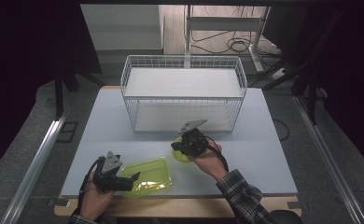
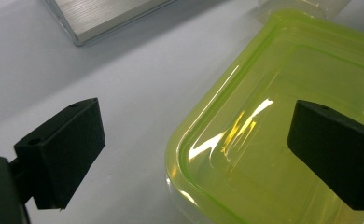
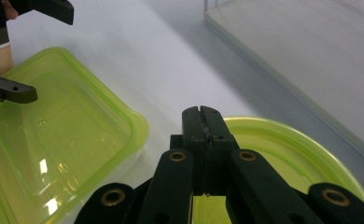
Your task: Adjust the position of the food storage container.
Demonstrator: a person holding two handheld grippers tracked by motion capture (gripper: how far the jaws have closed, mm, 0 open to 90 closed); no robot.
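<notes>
glowing translucent yellow-green rectangular container [image 1: 147, 175]; rounded corners

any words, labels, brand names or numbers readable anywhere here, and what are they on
None: no text can be read in any view.
Rectangular green container: no label or print; only glare on its clear plastic.
Round green container: plain, no marking visible.
White wire basket: no tag or sign.
Left gripper and right gripper: black jaws with no lettering.

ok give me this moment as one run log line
left gripper: open, astride rectangular container rim | right gripper: shut, over round container | wire basket: behind
</notes>
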